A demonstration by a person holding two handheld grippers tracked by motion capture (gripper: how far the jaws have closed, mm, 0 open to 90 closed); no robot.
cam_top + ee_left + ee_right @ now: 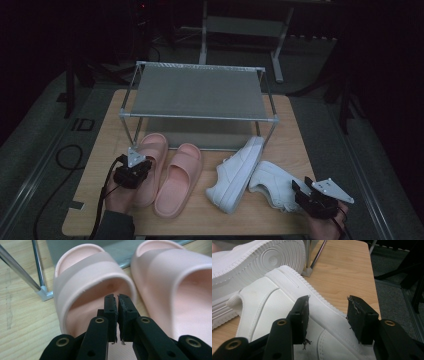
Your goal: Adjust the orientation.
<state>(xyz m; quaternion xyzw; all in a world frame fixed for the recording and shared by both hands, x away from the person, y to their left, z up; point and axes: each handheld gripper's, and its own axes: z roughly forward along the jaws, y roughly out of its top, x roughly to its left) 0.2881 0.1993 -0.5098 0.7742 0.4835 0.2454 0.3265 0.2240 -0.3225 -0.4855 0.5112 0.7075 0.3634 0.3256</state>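
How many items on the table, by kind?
Pink slides: 2 — one under the left gripper, one beside it
White sneakers: 2 — one on its side, one by the right gripper
Metal shoe rack: 1
Total: 5

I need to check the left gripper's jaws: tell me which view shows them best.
The left gripper view: the left gripper is close up, jaws nearly together over a pink slipper. The high view shows its body from above.

Black grippers (pixel 131 175), brass-ringed screw holes, grey three-cornered plates, black cables, dark sleeve (pixel 115 226)
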